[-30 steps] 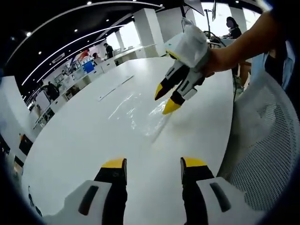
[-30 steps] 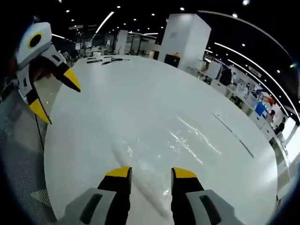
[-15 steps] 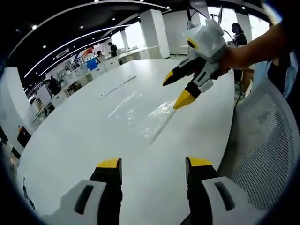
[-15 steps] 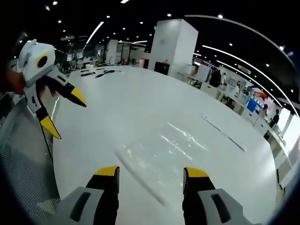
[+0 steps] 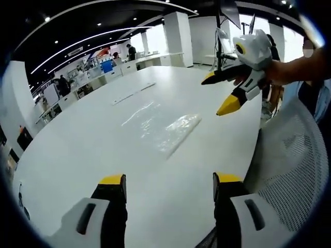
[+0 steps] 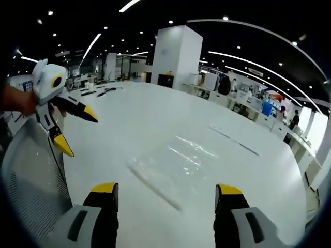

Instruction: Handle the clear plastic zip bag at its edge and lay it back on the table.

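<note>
The clear plastic zip bag (image 5: 164,126) lies flat on the white tabletop (image 5: 88,155), out in front of both of your grippers and touched by neither. In the left gripper view it reads as a glossy, wrinkled sheet with one long straight edge running along its right side; in the right gripper view the bag (image 6: 176,165) sits just beyond the fingers, its straight edge slanting down toward the lower right.

Your left gripper (image 5: 169,183) hangs above the tabletop short of the bag, its yellow-tipped fingers (image 5: 113,182) spread wide apart with nothing between them. You can see the same gripper from the right gripper view, at the left (image 6: 69,128), held by your hand (image 6: 15,99) with its two fingers splayed and clear of the surface.

Your right gripper (image 6: 166,192) is likewise gaping, its fingers (image 6: 228,192) far apart and empty, poised over the tabletop near the bag's closest edge. From the left gripper view it appears at the upper right (image 5: 219,94), raised above the table, its fingers parted, gripped by your hand (image 5: 282,72).

A white mesh chair back (image 5: 292,155) stands at the table's edge on the right of the left gripper view. Farther off, a thin strip (image 6: 234,139) lies on the tabletop beyond the bag, and a large white pillar (image 6: 176,54) rises behind the table with desks and people in the background.
</note>
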{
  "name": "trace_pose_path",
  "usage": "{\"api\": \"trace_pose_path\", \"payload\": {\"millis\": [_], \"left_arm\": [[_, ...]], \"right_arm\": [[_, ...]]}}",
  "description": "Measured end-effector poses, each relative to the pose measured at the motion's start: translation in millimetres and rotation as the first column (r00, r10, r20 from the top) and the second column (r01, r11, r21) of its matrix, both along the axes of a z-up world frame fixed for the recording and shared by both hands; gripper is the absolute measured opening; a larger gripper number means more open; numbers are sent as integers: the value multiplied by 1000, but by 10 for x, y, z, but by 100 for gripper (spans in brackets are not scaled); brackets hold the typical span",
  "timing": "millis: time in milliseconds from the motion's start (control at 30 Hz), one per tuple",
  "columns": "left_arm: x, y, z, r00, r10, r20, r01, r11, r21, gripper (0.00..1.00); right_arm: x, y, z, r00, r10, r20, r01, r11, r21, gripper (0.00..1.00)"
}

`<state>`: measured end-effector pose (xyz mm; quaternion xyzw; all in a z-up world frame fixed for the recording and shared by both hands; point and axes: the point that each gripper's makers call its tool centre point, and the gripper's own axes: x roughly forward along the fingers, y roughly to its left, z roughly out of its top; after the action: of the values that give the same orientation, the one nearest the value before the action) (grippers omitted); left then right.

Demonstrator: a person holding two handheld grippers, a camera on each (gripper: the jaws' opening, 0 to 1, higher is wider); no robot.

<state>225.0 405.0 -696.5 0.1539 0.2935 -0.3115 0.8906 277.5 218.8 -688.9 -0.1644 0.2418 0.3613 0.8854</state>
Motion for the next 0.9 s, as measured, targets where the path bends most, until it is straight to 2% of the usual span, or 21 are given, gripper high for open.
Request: {"api": "trace_pose_path", "payload": {"millis": [167,267,400,600,767,900], "left_arm": [[-1,-8,18,1000,11,10,-11,999,-33,72],[-57,-75,99,1000,16,17,-14,996,-85,78],[-88,-45,113,1000,13,23,-11,996,-86,80],[-137,-26,179,999,26,40,-22,994,-104,83],[-176,42,134,999,31,37,-27,993,-111,84],[-208,45,179,998,41,41,-36,993,-115,84]], "right_arm": [[-71,-62,24,1000,-30,-5,30,999,28,81],[-110,-87,31,999,-50,-8,50,997,50,83],[-215,-87,42,998,-55,9,54,997,50,86],[-399,-35,139,997,-74,21,71,993,91,91],[-432,-42,204,995,-96,32,91,988,126,91],[-417,-92,225,993,-107,44,101,986,132,95]]}}
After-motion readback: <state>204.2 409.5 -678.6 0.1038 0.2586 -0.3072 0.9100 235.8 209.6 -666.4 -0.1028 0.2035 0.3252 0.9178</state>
